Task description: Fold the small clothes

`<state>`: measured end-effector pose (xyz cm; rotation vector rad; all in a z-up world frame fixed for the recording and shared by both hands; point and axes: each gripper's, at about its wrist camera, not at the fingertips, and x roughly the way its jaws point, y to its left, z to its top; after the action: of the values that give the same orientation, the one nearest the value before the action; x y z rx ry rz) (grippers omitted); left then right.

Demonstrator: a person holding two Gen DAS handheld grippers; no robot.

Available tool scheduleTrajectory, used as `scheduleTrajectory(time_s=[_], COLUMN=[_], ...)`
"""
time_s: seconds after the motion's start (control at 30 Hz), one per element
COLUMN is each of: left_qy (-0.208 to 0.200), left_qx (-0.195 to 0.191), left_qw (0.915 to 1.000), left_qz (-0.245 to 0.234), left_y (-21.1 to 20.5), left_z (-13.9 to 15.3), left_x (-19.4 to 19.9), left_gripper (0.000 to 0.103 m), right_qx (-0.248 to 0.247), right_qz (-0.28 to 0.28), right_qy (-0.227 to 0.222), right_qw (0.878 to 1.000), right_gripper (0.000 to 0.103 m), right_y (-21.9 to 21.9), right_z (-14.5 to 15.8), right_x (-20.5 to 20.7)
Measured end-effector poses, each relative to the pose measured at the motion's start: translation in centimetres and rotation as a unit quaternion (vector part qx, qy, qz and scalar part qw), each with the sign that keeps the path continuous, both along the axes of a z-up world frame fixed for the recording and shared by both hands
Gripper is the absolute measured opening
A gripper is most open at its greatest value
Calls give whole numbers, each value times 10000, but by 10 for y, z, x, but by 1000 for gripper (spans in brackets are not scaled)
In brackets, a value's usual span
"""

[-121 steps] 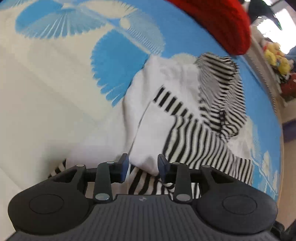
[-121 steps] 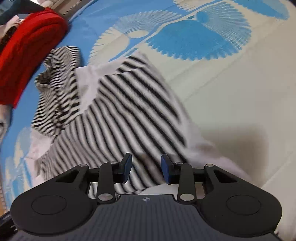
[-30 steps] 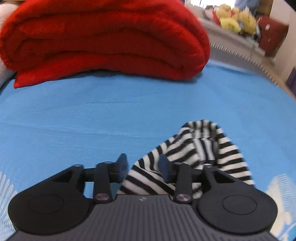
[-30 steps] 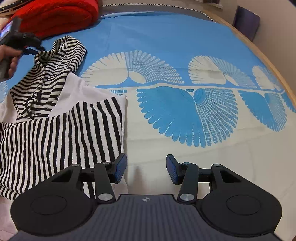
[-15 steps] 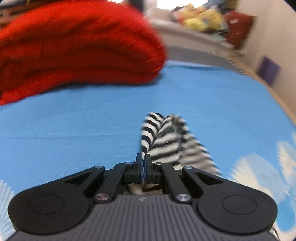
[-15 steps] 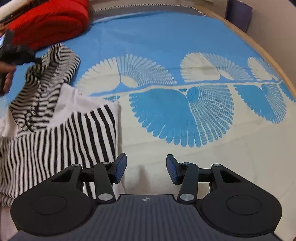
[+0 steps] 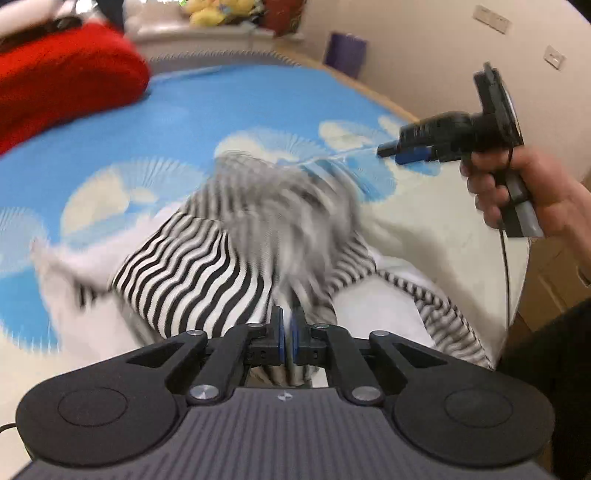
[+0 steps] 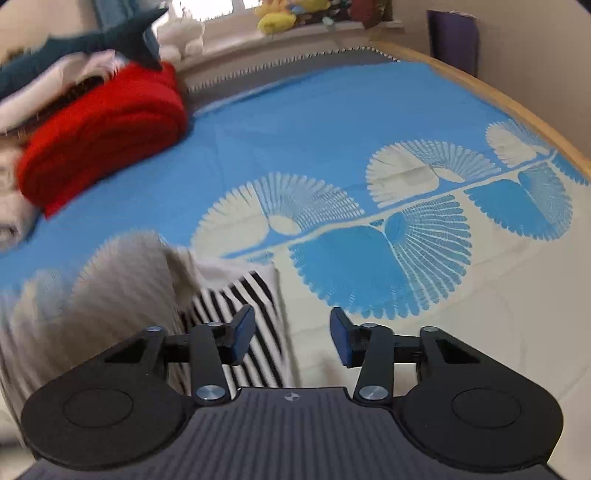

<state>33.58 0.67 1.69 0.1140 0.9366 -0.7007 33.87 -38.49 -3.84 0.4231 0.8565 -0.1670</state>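
Note:
A black-and-white striped hooded top (image 7: pixel 192 273) lies on the bed, and its hood part is smeared by motion. My left gripper (image 7: pixel 286 328) is shut on a bunch of that striped fabric, held over the top's body; its jaws are just beginning to open, with cloth still pinched between them. My right gripper (image 8: pixel 291 332) hovers at the top's right edge (image 8: pixel 240 295). Its jaws are closing with only bare sheet between them. In the left wrist view a hand (image 7: pixel 524 192) holds the right gripper (image 7: pixel 388 151) above the bed at the right.
A folded red blanket (image 8: pixel 103 129) lies at the far left of the blue-and-cream patterned sheet (image 8: pixel 332 129), with other folded cloth stacked by it. Plush toys (image 8: pixel 288 14) sit on a ledge behind. The wooden bed edge (image 8: pixel 517 107) curves along the right.
My left gripper closed on the hood near the red blanket, then swung it quickly back over the top's body. My right gripper rose a little and its jaws narrowed.

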Motion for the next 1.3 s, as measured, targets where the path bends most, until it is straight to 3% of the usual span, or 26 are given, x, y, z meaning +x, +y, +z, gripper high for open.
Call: scheduleTrajectory(time_s=[0.07, 0.1, 0.17, 0.27, 0.33, 0.37, 0.47, 0.6, 0.67, 0.73, 0.77, 0.83, 0.87, 0.93, 0.97, 1.03, 1.1, 1.13, 1.2, 1.23, 1.3], left_qy=[95, 201, 475, 1400, 1854, 2013, 2255, 2688, 2713, 2631, 2573, 2270, 2020, 1289, 830, 119, -335, -263, 569, 1278, 2352], left_qx=[-370, -644, -934, -771, -1002, -1120, -1043, -1111, -1114, -1099, -1112, -1184, -1262, -1456, -1652, -2150, -2412, -2286, -1653, -1210, -526], left_qw=[9956, 9887, 9685, 9268, 9057, 9000, 8900, 8713, 8711, 8745, 8762, 8806, 8868, 9012, 9037, 8975, 8914, 8943, 9033, 8980, 8657], left_qz=[852, 1338, 2260, 3397, 3677, 3701, 3824, 3953, 3939, 3923, 3922, 3987, 3961, 3874, 3862, 3850, 3824, 3837, 3917, 4032, 4388], left_y=[22, 34, 48, 58, 62, 59, 49, 53, 49, 46, 47, 52, 54, 59, 64, 75, 85, 87, 88, 89, 95], left_z=[1, -3, -18, -55, -74, -80, -93, -112, -115, -115, -113, -101, -92, -65, -50, -28, -16, -18, -44, -69, -114], left_x=[6, 13, 31, 58, 64, 66, 71, 68, 70, 72, 72, 73, 75, 74, 72, 64, 56, 58, 68, 73, 70], left_gripper=[18, 20, 25, 29, 32, 36, 46, 46, 44, 22, 1, 1, 1, 1, 1, 1, 1, 1, 1, 1, 3], right_qx=[155, 296, 544, 965, 1199, 1226, 1107, 1187, 1185, 1127, 1101, 1116, 1168, 1448, 1704, 2235, 2357, 2445, 2493, 2427, 2368], right_qz=[-2, 26, 109, 366, 493, 555, 607, 491, 481, 515, 528, 553, 568, 401, 221, -131, -470, -614, -898, -930, -778], right_qy=[-147, -189, -154, 108, 406, 573, 988, 1274, 1329, 1336, 1335, 1332, 1298, 1035, 802, 72, -592, -735, -508, -168, 826], right_qw=[9998, 9994, 9983, 9946, 9907, 9893, 9871, 9835, 9828, 9833, 9835, 9832, 9830, 9832, 9819, 9746, 9689, 9649, 9629, 9655, 9649], right_gripper=[35, 35, 35, 35, 35, 35, 36, 36, 36, 36, 36, 28, 4, 1, 0, 0, 0, 0, 0, 0, 0], right_y=[4, 6, 12, 25, 34, 40, 52, 58, 61, 65, 67, 69, 70, 65, 59, 40, 22, 15, 3, 2, 5], right_z=[3, 3, 0, -15, -30, -38, -60, -78, -83, -84, -85, -88, -88, -84, -77, -54, -33, -30, -38, -47, -76], right_x=[-3, -4, -3, 0, 3, 5, 10, 19, 23, 27, 29, 31, 32, 31, 29, 21, 10, 6, 0, 2, 7])
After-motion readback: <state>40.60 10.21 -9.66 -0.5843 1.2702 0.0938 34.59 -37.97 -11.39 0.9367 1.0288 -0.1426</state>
